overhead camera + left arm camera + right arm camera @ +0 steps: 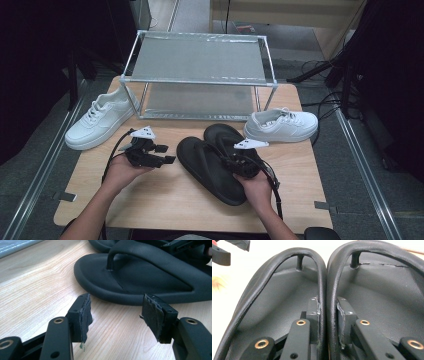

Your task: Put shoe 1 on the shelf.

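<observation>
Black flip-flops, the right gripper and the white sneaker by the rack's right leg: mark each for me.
black flip-flops (205,162): high view, footbed of the left sandal.
right gripper (327,315): right gripper view, between its pads, which pinch both sandals' inner straps.
white sneaker (287,126): high view, its side wall.

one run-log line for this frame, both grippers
left gripper: open, idle beside flip-flops | right gripper: shut on flip-flop straps | rack: empty

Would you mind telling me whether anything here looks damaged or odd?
The pad on the left tongs is frayed, a torn scrap hanging off one finger. The white sneakers lie split to either side of the shoe rack.
</observation>
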Motion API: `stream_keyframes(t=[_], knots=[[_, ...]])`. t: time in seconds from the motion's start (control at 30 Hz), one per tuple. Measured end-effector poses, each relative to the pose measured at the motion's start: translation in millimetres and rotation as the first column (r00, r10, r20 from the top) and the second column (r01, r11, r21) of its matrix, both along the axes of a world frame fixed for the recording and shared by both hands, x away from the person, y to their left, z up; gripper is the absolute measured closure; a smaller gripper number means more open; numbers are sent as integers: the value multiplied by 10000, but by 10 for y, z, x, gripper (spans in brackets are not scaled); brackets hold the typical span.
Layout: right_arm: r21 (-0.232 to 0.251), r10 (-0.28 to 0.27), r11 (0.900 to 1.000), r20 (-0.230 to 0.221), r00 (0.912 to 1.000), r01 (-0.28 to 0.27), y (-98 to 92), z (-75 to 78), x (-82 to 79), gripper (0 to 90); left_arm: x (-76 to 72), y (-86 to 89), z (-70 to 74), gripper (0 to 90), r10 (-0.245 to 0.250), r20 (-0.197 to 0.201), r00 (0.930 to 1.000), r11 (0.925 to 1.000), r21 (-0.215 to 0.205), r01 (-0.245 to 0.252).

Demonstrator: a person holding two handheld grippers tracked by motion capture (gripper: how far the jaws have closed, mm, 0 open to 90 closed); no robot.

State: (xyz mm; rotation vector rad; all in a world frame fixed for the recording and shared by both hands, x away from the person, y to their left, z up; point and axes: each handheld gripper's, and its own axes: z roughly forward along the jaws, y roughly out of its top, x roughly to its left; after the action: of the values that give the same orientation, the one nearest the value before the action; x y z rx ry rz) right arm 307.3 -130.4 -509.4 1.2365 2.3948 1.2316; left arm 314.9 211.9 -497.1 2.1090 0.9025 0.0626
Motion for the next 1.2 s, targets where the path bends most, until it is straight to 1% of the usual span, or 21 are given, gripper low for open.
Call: stream_keyframes(t=[0.43, 0.7, 0.77, 0.97, 1.07, 1.13, 1.2], knots=[[-16, 324, 9995, 169, 9993, -324, 89, 54, 91, 760, -117, 128, -13, 401, 389, 0, 9992, 9992, -42, -389], [6, 435, 9991, 253, 9987, -435, 146, 86, 183, 760, -198, 194, -24, 396, 617, -9, 9981, 9981, 77, -617], [45, 456, 9989, 316, 9985, -458, 156, 101, 212, 760, -223, 207, -32, 395, 701, -30, 9975, 9975, 31, -700], [93, 486, 9988, 428, 9979, -491, 188, 137, 327, 759, -278, 238, -48, 395, 863, -71, 9962, 9962, 85, -863], [-29, 588, 9983, 550, 9968, -588, 210, 173, 380, 759, -310, 258, -46, 396, 917, -19, 9958, 9957, 88, -917], [6, 608, 9981, 663, 9959, -610, 226, 204, 421, 759, -323, 264, -49, 396, 958, -19, 9954, 9954, 56, -957], [139, 575, 9982, 735, 9956, -587, 251, 225, 481, 759, -337, 265, -49, 396, 1005, -14, 9949, 9949, 88, -1005]])
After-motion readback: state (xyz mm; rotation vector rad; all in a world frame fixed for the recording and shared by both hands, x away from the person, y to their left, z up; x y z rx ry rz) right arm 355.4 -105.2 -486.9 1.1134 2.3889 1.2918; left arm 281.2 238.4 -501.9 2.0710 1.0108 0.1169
